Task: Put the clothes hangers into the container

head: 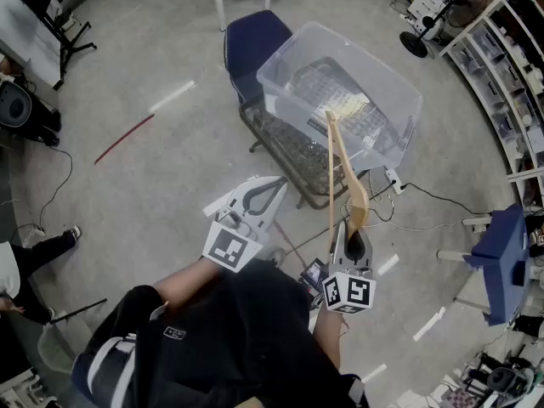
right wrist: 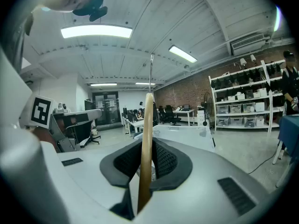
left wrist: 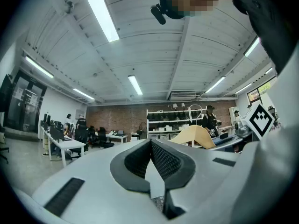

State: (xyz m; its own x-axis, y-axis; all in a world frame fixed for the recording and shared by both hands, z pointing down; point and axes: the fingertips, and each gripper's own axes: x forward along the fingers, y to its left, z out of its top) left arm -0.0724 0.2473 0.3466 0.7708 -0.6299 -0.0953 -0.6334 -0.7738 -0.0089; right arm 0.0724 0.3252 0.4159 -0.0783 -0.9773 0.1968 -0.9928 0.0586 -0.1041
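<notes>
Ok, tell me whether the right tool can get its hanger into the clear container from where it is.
Probably yes. The right tool is shut on the wooden hanger, whose top reaches toward the open container. Nothing stands between them, and the left tool sits off to the side.

I see bright, even light from long ceiling tubes (left wrist: 99,13); one tube (right wrist: 96,31) glares white. Shadows on the floor (head: 170,168) are faint and soft. Both gripper views bulge, darken at the corners, and blur up close.
</notes>
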